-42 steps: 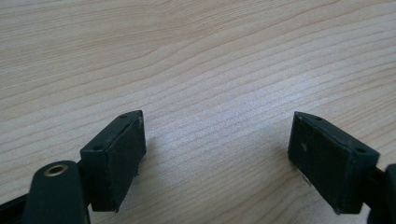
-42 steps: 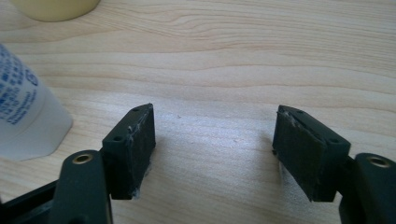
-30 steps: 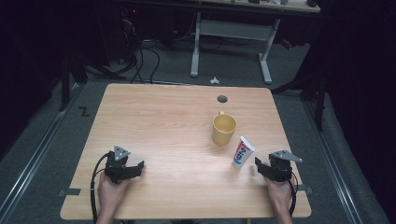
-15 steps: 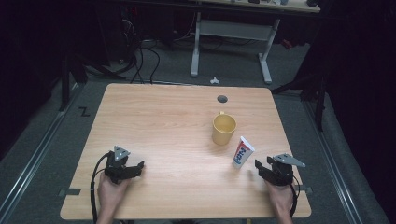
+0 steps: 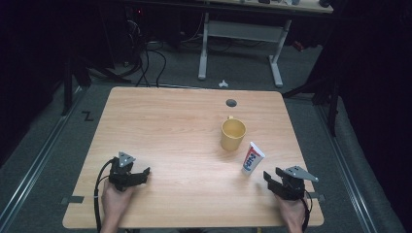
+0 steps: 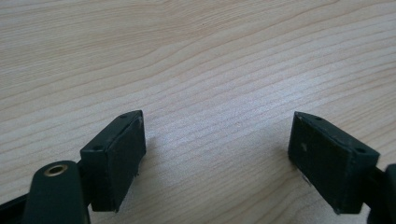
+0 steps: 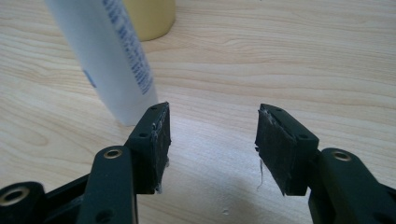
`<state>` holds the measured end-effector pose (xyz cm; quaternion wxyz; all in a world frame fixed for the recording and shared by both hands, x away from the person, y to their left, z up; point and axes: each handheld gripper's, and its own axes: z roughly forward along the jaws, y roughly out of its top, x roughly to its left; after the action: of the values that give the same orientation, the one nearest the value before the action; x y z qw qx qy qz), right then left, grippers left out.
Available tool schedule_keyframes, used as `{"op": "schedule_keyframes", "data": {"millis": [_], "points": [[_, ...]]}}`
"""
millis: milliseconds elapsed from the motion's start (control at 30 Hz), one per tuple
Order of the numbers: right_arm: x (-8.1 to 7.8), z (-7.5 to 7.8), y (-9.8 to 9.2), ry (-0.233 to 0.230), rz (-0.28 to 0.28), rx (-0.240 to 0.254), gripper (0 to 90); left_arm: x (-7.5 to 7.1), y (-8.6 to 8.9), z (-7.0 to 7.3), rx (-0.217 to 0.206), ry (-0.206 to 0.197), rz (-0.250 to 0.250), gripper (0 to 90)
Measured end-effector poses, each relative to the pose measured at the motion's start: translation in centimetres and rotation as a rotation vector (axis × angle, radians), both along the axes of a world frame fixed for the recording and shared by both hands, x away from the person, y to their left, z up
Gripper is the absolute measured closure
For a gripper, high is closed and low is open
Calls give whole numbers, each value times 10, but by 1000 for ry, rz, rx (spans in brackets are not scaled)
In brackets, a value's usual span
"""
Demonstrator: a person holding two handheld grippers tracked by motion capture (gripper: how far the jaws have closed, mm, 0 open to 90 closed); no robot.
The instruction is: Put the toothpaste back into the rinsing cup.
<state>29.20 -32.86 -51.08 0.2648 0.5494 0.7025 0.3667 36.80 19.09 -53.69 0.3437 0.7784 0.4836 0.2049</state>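
1. Toothpaste tube (image 5: 252, 158) stands on the table (image 5: 170, 126) beside a yellow mug (image 5: 232, 134).
2. Right gripper (image 5: 272, 180), jaws just narrowed and part-open, holds nothing.
3. Left gripper (image 5: 145, 173) rests wide open, empty.

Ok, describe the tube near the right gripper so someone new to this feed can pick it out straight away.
Start at the wooden table and go to its right half, where a yellow mug stands. Just beyond the mug, toward the right gripper, stands a tube on its cap end. It is white with a red and blue label, the slim, printed thing beside the plain round mug.
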Motion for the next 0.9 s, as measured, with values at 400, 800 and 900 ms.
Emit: {"op": "schedule_keyframes", "data": {"millis": [400, 800, 900], "points": [[-13, 6, 16, -18, 60, -8, 424, 0, 0, 0, 0, 0, 0, 195], [-14, 12, 30, -28, 97, 7, 385, 0, 0, 0, 0, 0, 0, 195], [-12, 13, 33, -29, 105, 6, 376, 0, 0, 0, -1, 0, 0, 195]]}}
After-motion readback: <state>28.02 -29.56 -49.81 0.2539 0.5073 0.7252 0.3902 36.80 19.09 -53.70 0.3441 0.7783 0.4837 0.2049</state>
